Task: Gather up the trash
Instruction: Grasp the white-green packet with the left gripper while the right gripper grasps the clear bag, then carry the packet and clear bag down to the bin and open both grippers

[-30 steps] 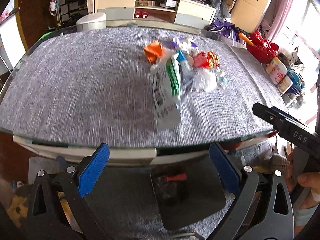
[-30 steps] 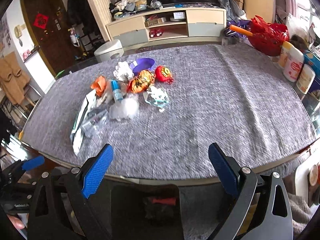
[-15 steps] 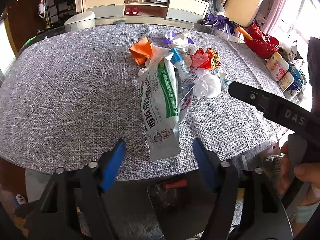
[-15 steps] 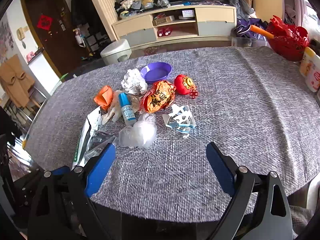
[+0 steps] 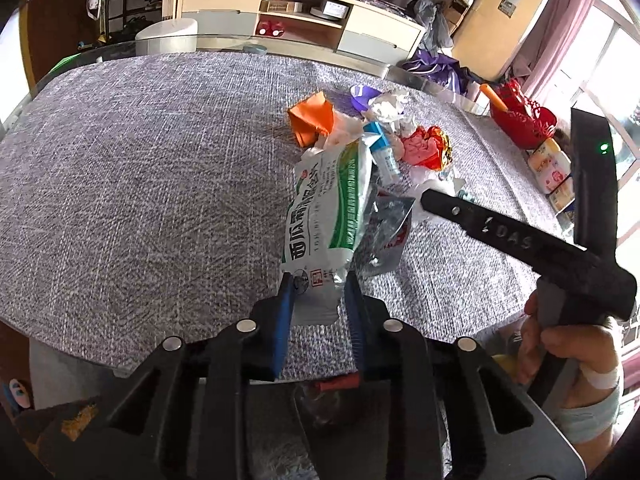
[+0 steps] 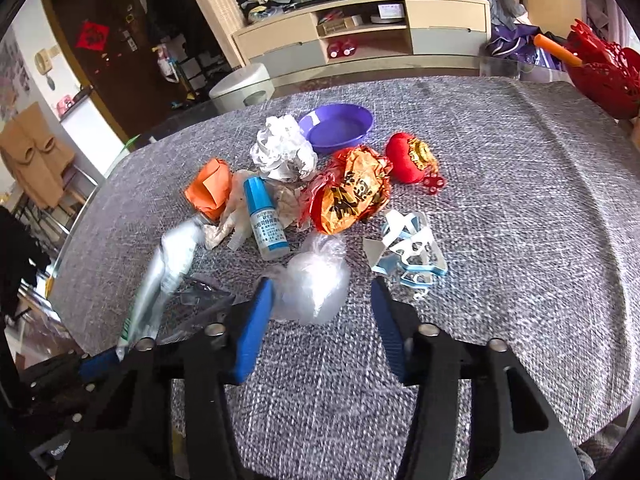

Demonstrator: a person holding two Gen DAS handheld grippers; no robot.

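The left gripper (image 5: 318,286) has just been closing, and its blue pads (image 5: 285,300) now stand narrow on either side of the near end of the white-and-green printed pouch (image 5: 326,210); the pads appear to touch the crimped edge, though a firm clamp cannot be confirmed. The pouch lies flat and long, its near end pointing at the table edge, which suits an end-on pinch of its thin seal. The right gripper (image 6: 322,286) has also just been closing: its left pad (image 6: 256,320) meets the crumpled clear plastic bag (image 6: 314,282), while the other pad stands just apart from it, so the bag sits between the jaws but is not yet held. The bag is soft, translucent and bulky, so a partial closure should compress it readily. The trash lies clustered near the middle of the table, on a grey woven cloth (image 6: 520,208) whose coarse texture likely resists sliding. The cluster holds an orange folded paper (image 6: 210,188), a crumpled white paper ball (image 6: 282,154), a small bottle with a blue cap (image 6: 266,222), a glossy red-and-gold foil wrapper (image 6: 352,196), a torn white-and-blue wrapper (image 6: 412,250) and a silvery foil sachet (image 5: 386,236) beside the pouch. A purple shallow bowl (image 6: 338,126) and a red plush ornament (image 6: 408,158) sit at the far side of the cluster. No collection bin is identifiable on the table.
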